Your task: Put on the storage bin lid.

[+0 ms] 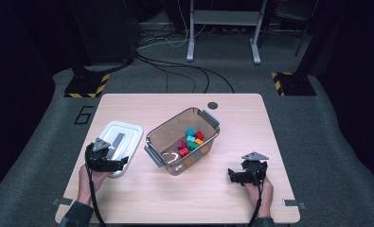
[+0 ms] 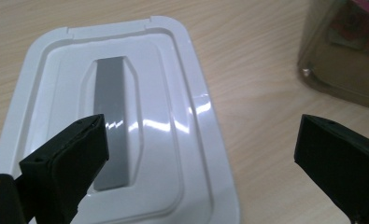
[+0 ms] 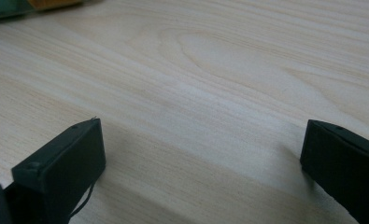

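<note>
High view: the left gripper [image 1: 110, 162] hangs over the near end of the white lid [image 1: 123, 137], which lies flat on the table [image 1: 184, 203] just left of the clear box [image 1: 182, 139] of coloured blocks [image 1: 190, 142]. The right gripper [image 1: 239, 176] sits well right of the box.

Left gripper view: jaws wide apart, one above the lid's grey handle [image 2: 111, 126], nothing gripped.

Right gripper view: jaws spread over bare wood, holding nothing.

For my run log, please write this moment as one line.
left hand-held gripper: open, over white plastic lid | right hand-held gripper: open, over wooden table | clear plastic box: uncovered
</note>
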Action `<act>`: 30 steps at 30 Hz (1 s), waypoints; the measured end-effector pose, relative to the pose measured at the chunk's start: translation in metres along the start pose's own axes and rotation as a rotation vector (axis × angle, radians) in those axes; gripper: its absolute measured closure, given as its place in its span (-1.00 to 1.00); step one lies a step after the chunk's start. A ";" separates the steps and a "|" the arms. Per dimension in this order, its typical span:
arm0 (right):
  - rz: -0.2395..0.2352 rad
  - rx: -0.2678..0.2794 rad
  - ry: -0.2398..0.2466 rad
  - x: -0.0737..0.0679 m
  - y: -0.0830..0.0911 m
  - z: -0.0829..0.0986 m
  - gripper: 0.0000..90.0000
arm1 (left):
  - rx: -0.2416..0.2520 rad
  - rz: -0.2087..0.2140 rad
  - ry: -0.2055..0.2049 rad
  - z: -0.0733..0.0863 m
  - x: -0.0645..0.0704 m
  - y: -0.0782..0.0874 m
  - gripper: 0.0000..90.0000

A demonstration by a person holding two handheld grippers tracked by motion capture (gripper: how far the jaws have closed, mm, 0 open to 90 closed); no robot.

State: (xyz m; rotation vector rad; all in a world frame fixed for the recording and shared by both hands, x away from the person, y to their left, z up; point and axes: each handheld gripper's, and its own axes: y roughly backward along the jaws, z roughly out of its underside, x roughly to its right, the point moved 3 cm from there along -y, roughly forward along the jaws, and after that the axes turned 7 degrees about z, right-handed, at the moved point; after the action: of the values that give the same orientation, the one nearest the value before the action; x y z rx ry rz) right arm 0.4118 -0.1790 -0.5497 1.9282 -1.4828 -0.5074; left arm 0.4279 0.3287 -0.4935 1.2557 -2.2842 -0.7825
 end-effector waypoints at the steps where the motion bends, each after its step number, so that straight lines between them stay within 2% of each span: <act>1: 0.000 0.000 0.000 0.000 0.000 0.000 -1.00 | -0.010 -0.005 -0.003 -0.001 -0.003 -0.002 -0.93; 3: -0.009 -0.002 0.009 0.000 0.000 0.000 -1.00 | -0.010 -0.011 0.003 -0.002 -0.008 -0.006 -0.93; 5: -0.008 0.000 0.008 0.000 0.000 0.000 -1.00 | -0.025 -0.021 -0.012 -0.004 -0.013 -0.009 -0.93; 10: -0.009 0.000 0.008 0.000 0.000 0.000 -1.00 | -0.061 -0.030 -0.010 -0.009 -0.028 -0.023 -0.89; 13: -0.010 0.000 0.009 0.000 0.000 0.000 -1.00 | -0.076 -0.054 -0.013 -0.011 -0.033 -0.031 -0.87; 16: -0.006 0.001 0.009 0.000 0.000 0.000 -1.00 | -0.092 -0.049 0.024 -0.012 -0.041 -0.038 -0.87; 19: -0.006 0.001 0.009 0.000 0.000 0.000 -1.00 | -0.079 -0.063 0.038 -0.015 -0.048 -0.041 -0.84; 21: -0.006 0.001 0.009 0.000 0.000 0.000 -1.00 | -0.086 -0.066 0.034 -0.015 -0.051 -0.043 -0.76; 27: -0.003 0.003 0.005 0.000 0.000 0.000 -1.00 | -0.104 -0.072 0.101 -0.009 -0.065 -0.049 -0.44; 30: -0.006 0.001 0.009 0.000 0.000 0.000 -1.00 | -0.098 -0.086 0.117 -0.007 -0.069 -0.050 -0.41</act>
State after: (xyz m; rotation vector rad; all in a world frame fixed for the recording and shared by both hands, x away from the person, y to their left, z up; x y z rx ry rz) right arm 0.4120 -0.1789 -0.5498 1.9337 -1.4724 -0.5001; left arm 0.4980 0.3647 -0.5268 1.3262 -2.0866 -0.8184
